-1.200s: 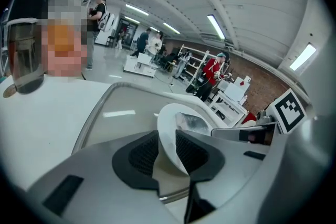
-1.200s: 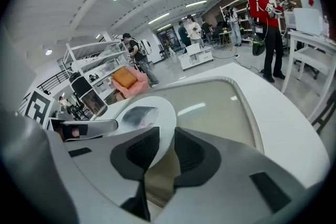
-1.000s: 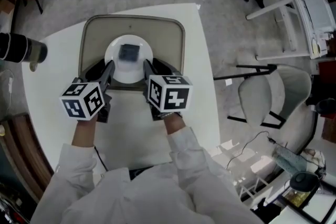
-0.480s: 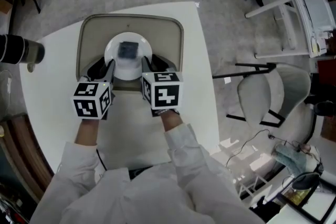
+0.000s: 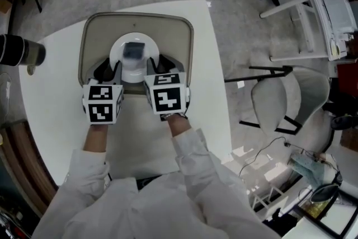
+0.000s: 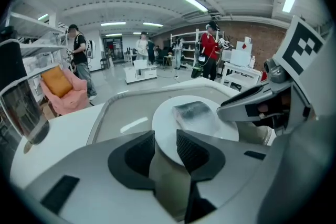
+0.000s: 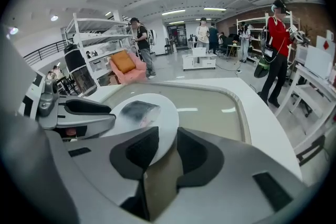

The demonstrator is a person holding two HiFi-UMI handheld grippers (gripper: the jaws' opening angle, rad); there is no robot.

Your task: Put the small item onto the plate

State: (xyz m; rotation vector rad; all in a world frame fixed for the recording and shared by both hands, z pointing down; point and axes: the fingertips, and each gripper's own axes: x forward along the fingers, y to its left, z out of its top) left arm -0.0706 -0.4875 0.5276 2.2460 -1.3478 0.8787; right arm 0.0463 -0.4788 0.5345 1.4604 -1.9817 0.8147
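At the far left, a dark cylinder (image 5: pixel 19 51) sits by the edge of the white table (image 5: pixel 53 98). On the table lies a beige tray (image 5: pixel 170 36), and in it a white plate (image 5: pixel 118 60). The small item (image 5: pixel 133 51), dark and glossy, rests on the plate, towards its far side. We hold the left gripper (image 5: pixel 110 71) at the plate's near left rim, its marker cube (image 5: pixel 102 102) towards us. Its jaws have just been opening and stand apart. In the left gripper view they frame the near rim of the plate (image 6: pixel 167 119) in their gap, their pads not pressing on it, and the small item (image 6: pixel 193 113) lies beyond them. We hold the right gripper (image 5: pixel 159 66) at the plate's near right rim, just beside the left one, its own marker cube (image 5: pixel 165 98) towards us. In the right gripper view its jaws also stand apart, with the plate's rim (image 7: pixel 164 115) in the gap and nothing clamped, and the small item (image 7: pixel 137 110) is up and to the left. Off the table to the right stands a pale chair (image 5: pixel 285 99) on the grey floor.
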